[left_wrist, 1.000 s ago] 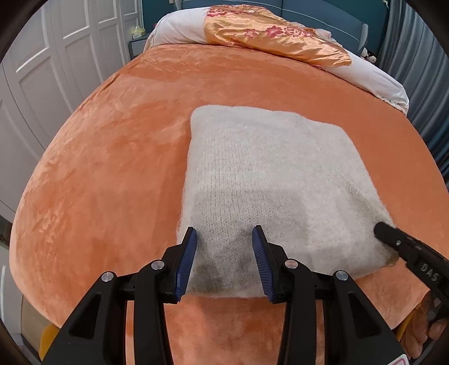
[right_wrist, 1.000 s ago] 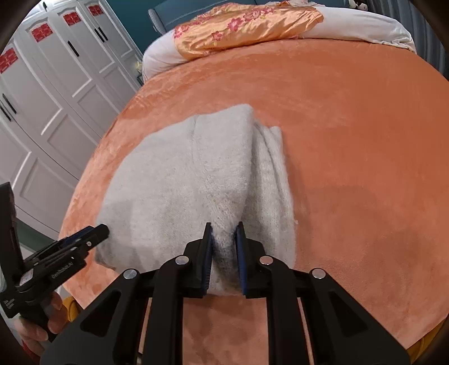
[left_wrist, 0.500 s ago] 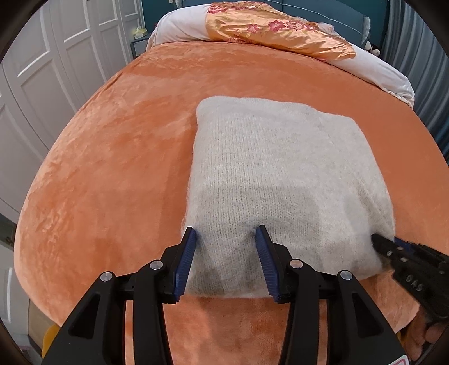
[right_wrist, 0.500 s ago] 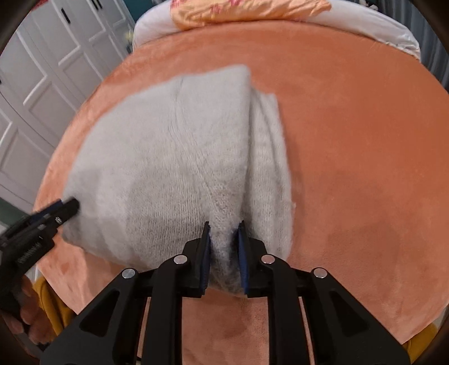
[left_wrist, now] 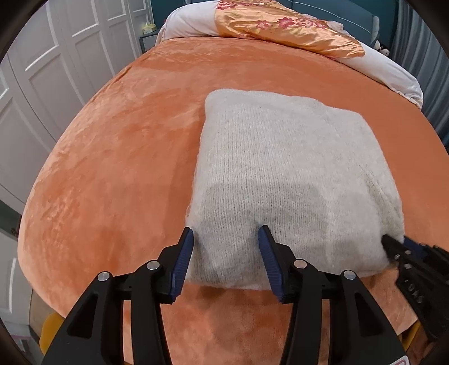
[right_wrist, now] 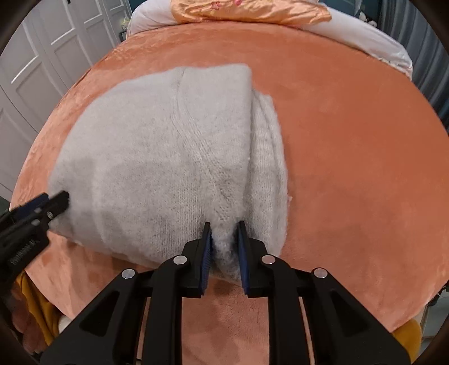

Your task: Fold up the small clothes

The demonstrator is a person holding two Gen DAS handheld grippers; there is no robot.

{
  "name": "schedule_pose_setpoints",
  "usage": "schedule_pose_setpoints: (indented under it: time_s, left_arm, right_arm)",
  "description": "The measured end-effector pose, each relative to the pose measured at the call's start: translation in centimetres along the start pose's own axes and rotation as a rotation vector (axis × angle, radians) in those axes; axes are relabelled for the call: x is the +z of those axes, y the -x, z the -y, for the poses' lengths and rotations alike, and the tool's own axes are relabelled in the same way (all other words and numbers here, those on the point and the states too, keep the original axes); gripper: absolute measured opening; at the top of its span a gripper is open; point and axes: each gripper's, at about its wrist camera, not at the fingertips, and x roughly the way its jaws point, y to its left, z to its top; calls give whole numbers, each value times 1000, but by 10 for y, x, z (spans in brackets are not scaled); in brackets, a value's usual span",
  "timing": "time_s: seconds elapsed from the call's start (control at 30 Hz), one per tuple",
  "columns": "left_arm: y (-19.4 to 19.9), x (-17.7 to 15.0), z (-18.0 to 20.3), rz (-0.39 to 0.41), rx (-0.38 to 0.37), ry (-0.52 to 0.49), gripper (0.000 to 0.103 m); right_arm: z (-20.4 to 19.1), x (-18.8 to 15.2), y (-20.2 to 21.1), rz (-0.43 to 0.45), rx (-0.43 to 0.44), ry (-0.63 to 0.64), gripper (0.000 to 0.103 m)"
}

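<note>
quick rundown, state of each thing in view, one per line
knit sweater: folded into a flat block on the orange blanket
left tongs: jaws opening, sweater's near edge between them, pads not pressing
right tongs: shut on a bunched bit of the near edge
floral quilt: heaped at the bed's far end

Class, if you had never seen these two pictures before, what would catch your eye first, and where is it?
A folded, fluffy grey-white sweater lies on the orange plush bedspread. At its near edge, the right gripper pinches a bunch of knit, while the left gripper straddles the near corner, jaws opening.
</note>
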Motion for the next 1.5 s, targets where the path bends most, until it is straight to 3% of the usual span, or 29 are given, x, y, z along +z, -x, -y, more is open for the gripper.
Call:
schedule_pose_setpoints:
  time_s: [0.4, 1.33, 1.5]
  left_arm:
    - [18, -13, 4, -5, 25, 21, 48]
    - [32, -40, 20, -20, 25, 20, 48]
    - [32, -43, 23, -16, 38, 19, 57]
  right_arm:
    - [-7, 1, 43, 93, -77, 6, 17]
    - [1, -21, 57, 96, -109, -18, 17]
    - [2, -24, 56, 91, -112, -21, 18]
